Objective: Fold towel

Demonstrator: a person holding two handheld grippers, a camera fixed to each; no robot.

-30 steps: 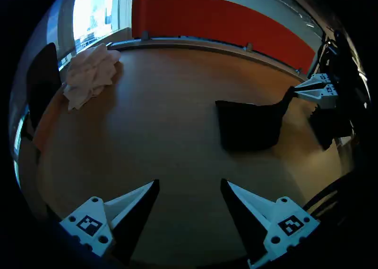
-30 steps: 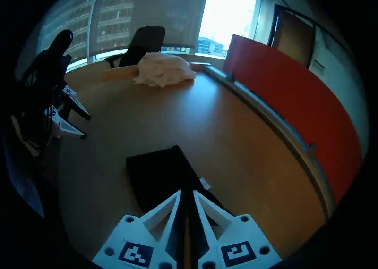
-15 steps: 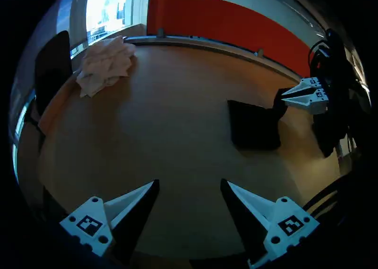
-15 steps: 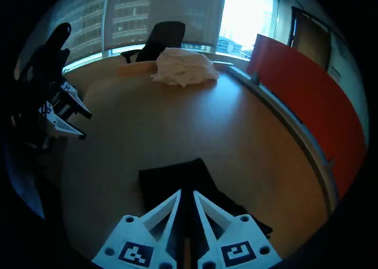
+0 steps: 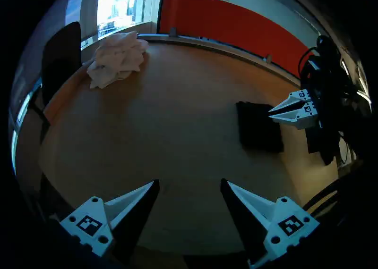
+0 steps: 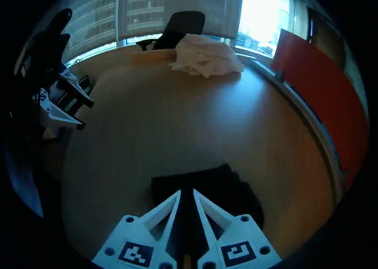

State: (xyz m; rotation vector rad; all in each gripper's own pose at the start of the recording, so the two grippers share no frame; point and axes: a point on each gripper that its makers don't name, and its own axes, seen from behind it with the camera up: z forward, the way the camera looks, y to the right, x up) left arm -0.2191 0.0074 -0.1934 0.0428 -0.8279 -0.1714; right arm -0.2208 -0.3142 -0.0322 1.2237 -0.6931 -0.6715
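1. The dark towel [image 5: 257,132] is laid on the desk [image 5: 179,104], over to the right side. It is well apart from the white heap of cloth [image 5: 118,56] at the far edge.
2. A moment ago one end of the dark towel was held up off the desk. Now it is seen lying low and flat, and it looks narrower than before.
3. From this it is judged that one half has been laid over the other, so one fold looks done.
4. The right tongs [image 6: 186,191] are nearly closed, with just a thin slit left. Dark cloth is seen in the slit, so the edge of the dark towel looks to be pinched still.
5. The left tongs [image 5: 189,181] are held wide open, and nothing is gripped by them. They are kept at the near side of the desk, well apart from the dark towel.
6. The white heap of cloth is seen in a new spot, but that is put down to the cameras being turned.
7. Next, the pinched edge can be let go. It cannot be told if the edges are lined up, as the cloth is so dark.
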